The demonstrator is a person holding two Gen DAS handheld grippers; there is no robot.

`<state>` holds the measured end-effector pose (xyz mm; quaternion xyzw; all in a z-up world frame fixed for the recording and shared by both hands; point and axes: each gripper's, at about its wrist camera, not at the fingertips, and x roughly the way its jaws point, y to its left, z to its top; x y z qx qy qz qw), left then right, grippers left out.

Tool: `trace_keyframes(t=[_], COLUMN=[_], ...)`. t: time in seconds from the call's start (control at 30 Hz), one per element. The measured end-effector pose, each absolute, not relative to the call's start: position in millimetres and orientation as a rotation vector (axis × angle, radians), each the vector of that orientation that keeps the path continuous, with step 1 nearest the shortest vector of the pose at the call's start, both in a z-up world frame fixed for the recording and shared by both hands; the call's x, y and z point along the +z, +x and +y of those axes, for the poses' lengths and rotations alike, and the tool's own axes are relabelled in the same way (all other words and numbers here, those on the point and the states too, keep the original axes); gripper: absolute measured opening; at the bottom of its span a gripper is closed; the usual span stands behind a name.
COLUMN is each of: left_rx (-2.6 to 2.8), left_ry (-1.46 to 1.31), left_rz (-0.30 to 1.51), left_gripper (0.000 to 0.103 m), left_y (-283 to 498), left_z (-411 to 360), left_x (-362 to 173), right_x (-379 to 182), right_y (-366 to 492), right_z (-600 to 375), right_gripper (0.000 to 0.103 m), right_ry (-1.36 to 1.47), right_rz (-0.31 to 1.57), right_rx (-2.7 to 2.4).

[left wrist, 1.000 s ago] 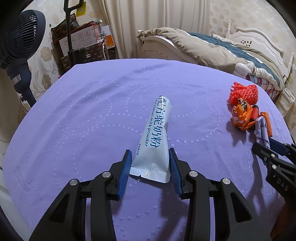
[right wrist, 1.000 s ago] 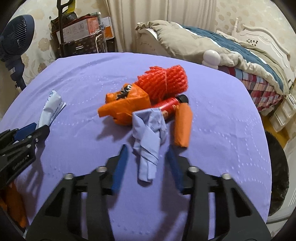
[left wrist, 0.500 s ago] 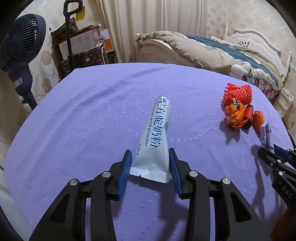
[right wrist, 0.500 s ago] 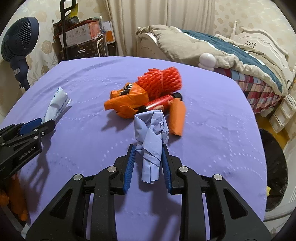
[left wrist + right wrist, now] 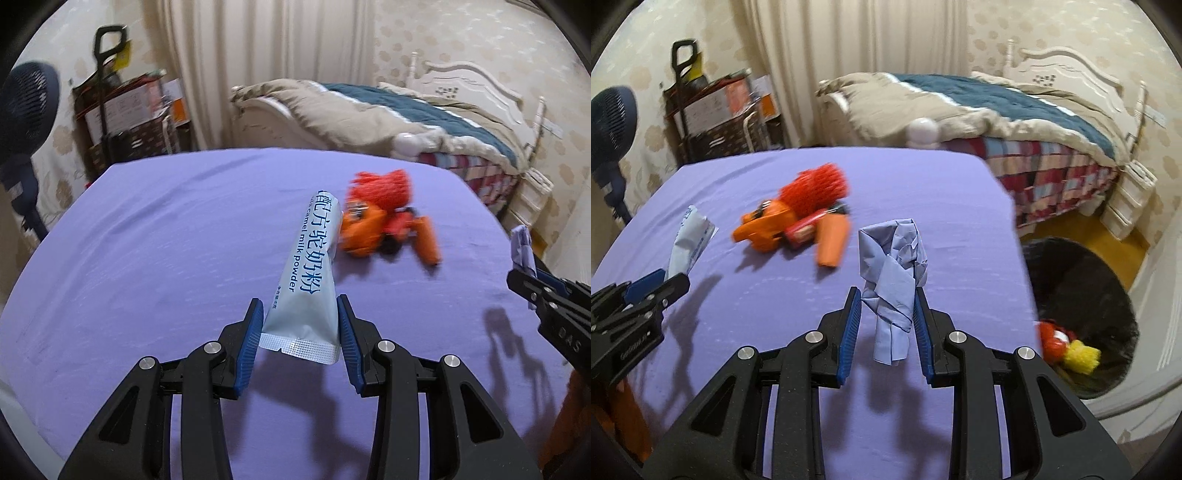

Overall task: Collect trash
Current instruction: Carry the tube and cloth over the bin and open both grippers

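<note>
My left gripper [image 5: 300,306] is shut on the sealed end of a pale blue milk powder sachet [image 5: 310,266], which it holds clear above the purple table [image 5: 155,251]. In the right wrist view, my right gripper [image 5: 886,295] is shut on a crumpled blue paper wad [image 5: 892,254], also held above the cloth. A pile of orange wrappers and red netting [image 5: 798,214] lies on the table beyond both grippers. Right of the table stands a black trash bin [image 5: 1082,295] with red and yellow scraps [image 5: 1067,347] inside.
A bed [image 5: 997,110] with a tan and teal quilt stands beyond the table's far right. At the far left are a dark fan [image 5: 26,110] and a loaded cart [image 5: 125,122]. The table's right edge [image 5: 1019,236] drops toward the bin.
The right gripper closed on the blue paper wad and raised it off the table. Both grippers moved right with their loads, bringing the bin into the right wrist view.
</note>
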<state>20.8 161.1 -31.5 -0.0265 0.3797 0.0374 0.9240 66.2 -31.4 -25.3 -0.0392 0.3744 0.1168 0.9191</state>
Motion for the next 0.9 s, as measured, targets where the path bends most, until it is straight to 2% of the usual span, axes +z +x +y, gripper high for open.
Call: trace_keyframes(t=[0.5, 0.9], left_rx=[-0.138, -0.225], left_ry=[0.060, 0.125], left_rz=[0.738, 0.734], left_gripper=[0.041, 0.041], left_y=[58, 103], left_z=[26, -61], left_x=[-21, -24], right_x=[-26, -36], right_y=[83, 112], right_z=[-164, -225], right_gripper=[0.028, 0.028], right_ry=[0.019, 0.065], right_rz=[0.745, 0.755], right_rx=[-0.015, -0.111])
